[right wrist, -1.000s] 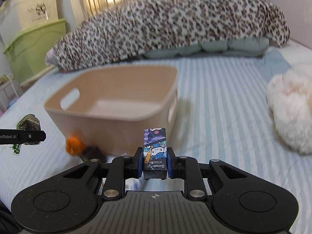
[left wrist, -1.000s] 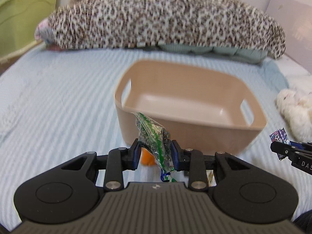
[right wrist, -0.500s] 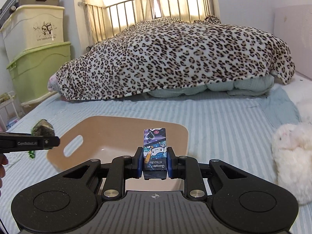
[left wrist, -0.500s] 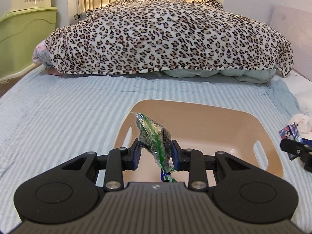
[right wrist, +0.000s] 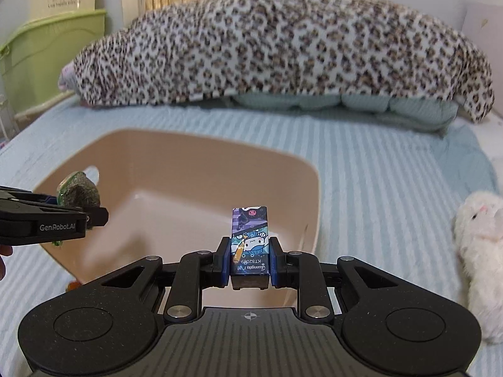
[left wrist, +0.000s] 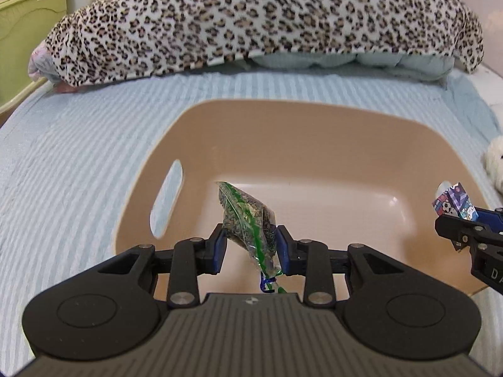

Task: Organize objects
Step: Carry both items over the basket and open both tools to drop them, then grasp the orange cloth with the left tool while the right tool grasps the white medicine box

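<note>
We had the left hand-held gripper (left wrist: 250, 244) clenched on a small clear packet (left wrist: 248, 220) of dark green bits, pinched across its lower half so the top stood free above the pads and a twisted green-and-blue tail hung below. It hung over the near left part of the beige basket (left wrist: 314, 116), which sat on the striped bed (left wrist: 78, 144). We judged the packet light, soft and crinkly, its film likely slippery, so a hold across the filled middle suited it better than the thin tail. The right hand-held gripper (right wrist: 250, 259) was clamped on a small printed box (right wrist: 250, 235), held upright by its lower end above the basket's near right edge. The box looked stiff and light, with flat sides that give the pads a sure seat. Something orange (right wrist: 73, 284) lay on the bed by the basket's near left corner, too hidden for us to name. A white plush toy (right wrist: 481, 251) lay to the right.
</note>
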A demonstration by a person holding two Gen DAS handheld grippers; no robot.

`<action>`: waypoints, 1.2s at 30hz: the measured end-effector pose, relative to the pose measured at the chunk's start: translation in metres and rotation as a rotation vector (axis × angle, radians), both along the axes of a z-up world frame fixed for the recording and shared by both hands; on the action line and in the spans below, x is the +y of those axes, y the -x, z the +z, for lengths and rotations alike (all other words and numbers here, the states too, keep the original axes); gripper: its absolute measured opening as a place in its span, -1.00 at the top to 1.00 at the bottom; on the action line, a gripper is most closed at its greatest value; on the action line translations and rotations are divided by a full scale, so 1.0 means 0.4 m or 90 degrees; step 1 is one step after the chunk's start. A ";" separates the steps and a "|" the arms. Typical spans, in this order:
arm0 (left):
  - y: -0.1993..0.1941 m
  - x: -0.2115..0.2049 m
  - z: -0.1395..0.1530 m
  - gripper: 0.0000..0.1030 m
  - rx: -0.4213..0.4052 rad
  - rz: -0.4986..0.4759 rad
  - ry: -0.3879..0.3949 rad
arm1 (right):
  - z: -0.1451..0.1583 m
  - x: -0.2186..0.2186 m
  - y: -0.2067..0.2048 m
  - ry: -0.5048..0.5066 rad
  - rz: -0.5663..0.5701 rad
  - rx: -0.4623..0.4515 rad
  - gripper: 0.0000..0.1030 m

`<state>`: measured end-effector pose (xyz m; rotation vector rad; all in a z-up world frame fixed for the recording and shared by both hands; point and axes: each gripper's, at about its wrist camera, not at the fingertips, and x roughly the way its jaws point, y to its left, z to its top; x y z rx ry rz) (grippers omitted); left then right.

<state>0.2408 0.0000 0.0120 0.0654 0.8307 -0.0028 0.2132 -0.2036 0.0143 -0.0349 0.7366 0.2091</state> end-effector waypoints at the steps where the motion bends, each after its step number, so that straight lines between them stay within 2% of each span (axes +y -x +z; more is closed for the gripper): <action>1: 0.003 0.002 -0.001 0.30 0.002 0.002 0.001 | -0.005 0.003 0.003 0.002 0.000 0.007 0.58; 2: 0.006 0.003 0.002 0.25 0.001 0.002 0.003 | -0.007 0.004 0.007 0.004 -0.001 0.006 0.59; 3: 0.012 0.005 0.009 0.17 -0.004 0.002 0.007 | -0.005 0.005 0.013 0.008 -0.001 0.003 0.41; 4: 0.018 0.006 0.020 0.11 -0.011 0.001 0.012 | -0.002 0.006 0.019 0.011 -0.003 0.000 0.35; 5: 0.027 0.008 0.031 -0.06 -0.019 -0.002 0.016 | 0.004 0.003 0.026 0.010 -0.005 -0.004 0.30; 6: 0.037 0.012 0.043 -0.22 -0.026 -0.003 0.020 | 0.010 -0.001 0.032 0.005 -0.005 -0.008 0.15; 8: 0.057 0.017 0.069 -0.34 -0.042 0.001 0.025 | 0.029 -0.009 0.045 -0.002 -0.011 -0.020 -0.10; 15: 0.129 0.053 0.133 -0.42 -0.072 -0.002 0.022 | 0.084 -0.019 0.112 -0.002 -0.014 -0.048 -0.51; 22: 0.199 0.112 0.150 -0.50 -0.068 -0.009 0.033 | 0.089 -0.034 0.188 -0.015 -0.031 -0.044 -0.67; 25: 0.220 0.126 0.141 -0.52 -0.061 -0.018 0.011 | 0.072 -0.036 0.216 -0.017 -0.038 -0.032 -0.69; 28: 0.233 0.139 0.118 -0.53 -0.044 -0.036 -0.005 | 0.048 -0.032 0.234 -0.009 -0.043 -0.016 -0.72; 31: 0.233 0.161 0.081 -0.53 -0.006 -0.048 0.022 | 0.018 -0.025 0.244 -0.005 -0.049 0.004 -0.72; 36: 0.227 0.173 0.008 -0.53 0.034 -0.074 -0.014 | -0.032 -0.007 0.258 -0.007 -0.069 0.033 -0.72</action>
